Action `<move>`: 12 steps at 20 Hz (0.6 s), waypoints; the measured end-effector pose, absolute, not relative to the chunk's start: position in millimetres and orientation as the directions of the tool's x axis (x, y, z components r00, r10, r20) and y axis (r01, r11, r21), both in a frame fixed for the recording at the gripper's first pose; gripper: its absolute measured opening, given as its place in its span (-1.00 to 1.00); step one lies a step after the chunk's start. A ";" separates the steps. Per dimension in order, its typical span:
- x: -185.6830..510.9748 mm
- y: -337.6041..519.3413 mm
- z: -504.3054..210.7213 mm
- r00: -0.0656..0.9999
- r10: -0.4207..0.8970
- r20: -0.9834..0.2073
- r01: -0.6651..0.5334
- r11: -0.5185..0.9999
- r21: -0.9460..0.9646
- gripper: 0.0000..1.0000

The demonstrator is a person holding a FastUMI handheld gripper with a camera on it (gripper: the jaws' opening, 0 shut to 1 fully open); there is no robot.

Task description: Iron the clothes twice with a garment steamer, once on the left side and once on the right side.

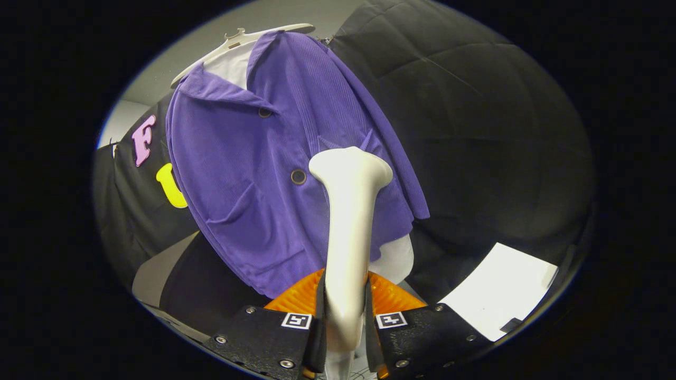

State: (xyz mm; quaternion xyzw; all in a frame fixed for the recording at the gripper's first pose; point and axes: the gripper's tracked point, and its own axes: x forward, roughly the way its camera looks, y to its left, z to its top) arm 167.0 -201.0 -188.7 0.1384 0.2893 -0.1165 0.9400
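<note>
Two fingers of the gripper (344,322) are pressed onto the handle of the garment steamer (348,221), one on each side, so the jaws pinch the handle low down near its base. The steamer rises straight ahead from between the fingers, and its flared head sits against or just in front of the purple shirt (253,174), near the button placket at about mid-height; whether head and cloth touch cannot be told. The shirt hangs on a white hanger (237,45) before the booth wall, with a white garment beneath it showing at the collar and below the hem. A white sheet (499,298) lies apart, beyond the right finger. The steamer looks rigid, smooth and moderately light, and its glossy plastic may slip or twist in the grip, so a hold on the narrow handle, as here, seems apt. The shirt appears to be soft ribbed cloth that will yield and swing under pressure; light strokes down each front panel would likely suit it.
</note>
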 end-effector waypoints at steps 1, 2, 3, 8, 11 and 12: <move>162.7 -199.5 -197.4 0.797 -0.136 -0.588 0.304 0.932 0.197 -0.41; 157.9 -197.3 -205.5 0.787 -0.131 -0.603 0.309 0.930 0.201 -0.40; 151.3 -195.1 -217.2 0.776 -0.126 -0.618 0.314 0.927 0.204 -0.40; 122.9 -182.9 -265.8 0.716 -0.108 -0.689 0.347 0.912 0.217 -0.40; 105.8 -175.8 -293.4 0.677 -0.096 -0.730 0.362 0.907 0.217 -0.40; 101.3 -173.7 -300.9 0.665 -0.092 -0.741 0.364 0.907 0.214 -0.40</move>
